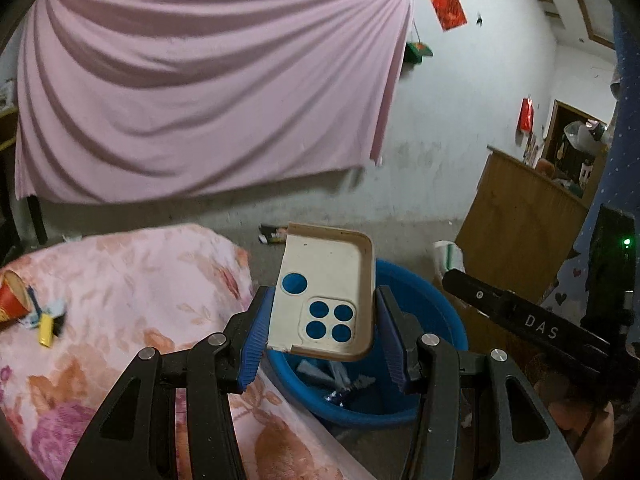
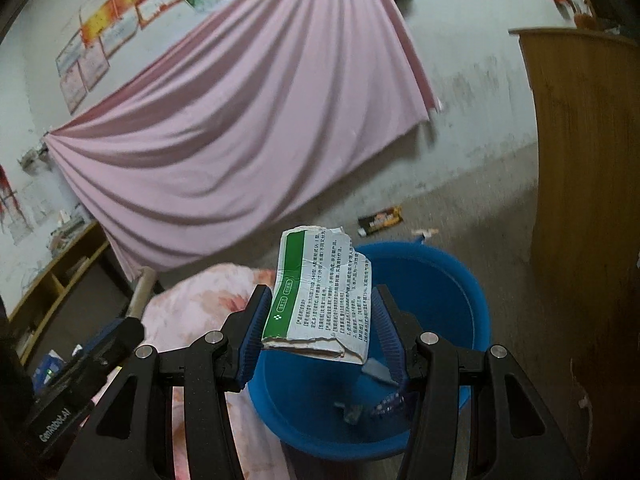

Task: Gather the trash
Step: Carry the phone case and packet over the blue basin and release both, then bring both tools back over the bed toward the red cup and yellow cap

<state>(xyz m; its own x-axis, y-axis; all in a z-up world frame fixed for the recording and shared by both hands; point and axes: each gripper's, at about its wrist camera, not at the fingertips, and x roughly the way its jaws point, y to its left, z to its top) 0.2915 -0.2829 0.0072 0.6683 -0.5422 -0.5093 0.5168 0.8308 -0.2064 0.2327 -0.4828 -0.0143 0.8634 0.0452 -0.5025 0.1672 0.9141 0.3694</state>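
My left gripper (image 1: 320,332) is shut on a cream phone case (image 1: 336,276) with round camera holes, held above a blue plastic basin (image 1: 440,320) on the floor. The basin holds a few wrappers (image 1: 344,388). My right gripper (image 2: 318,330) is shut on a torn white-and-green paper carton (image 2: 320,300) with printed text, also held over the blue basin (image 2: 460,292). The right gripper's body shows at the right of the left wrist view (image 1: 532,320); the left gripper's body shows at the lower left of the right wrist view (image 2: 80,368).
A table with a pink floral cloth (image 1: 132,300) stands left of the basin, with a red paper cup (image 1: 14,296) and a yellow item (image 1: 46,328) on it. A wooden cabinet (image 2: 580,200) stands right. A dark wrapper (image 2: 380,220) lies on the floor. A pink sheet (image 1: 200,88) hangs behind.
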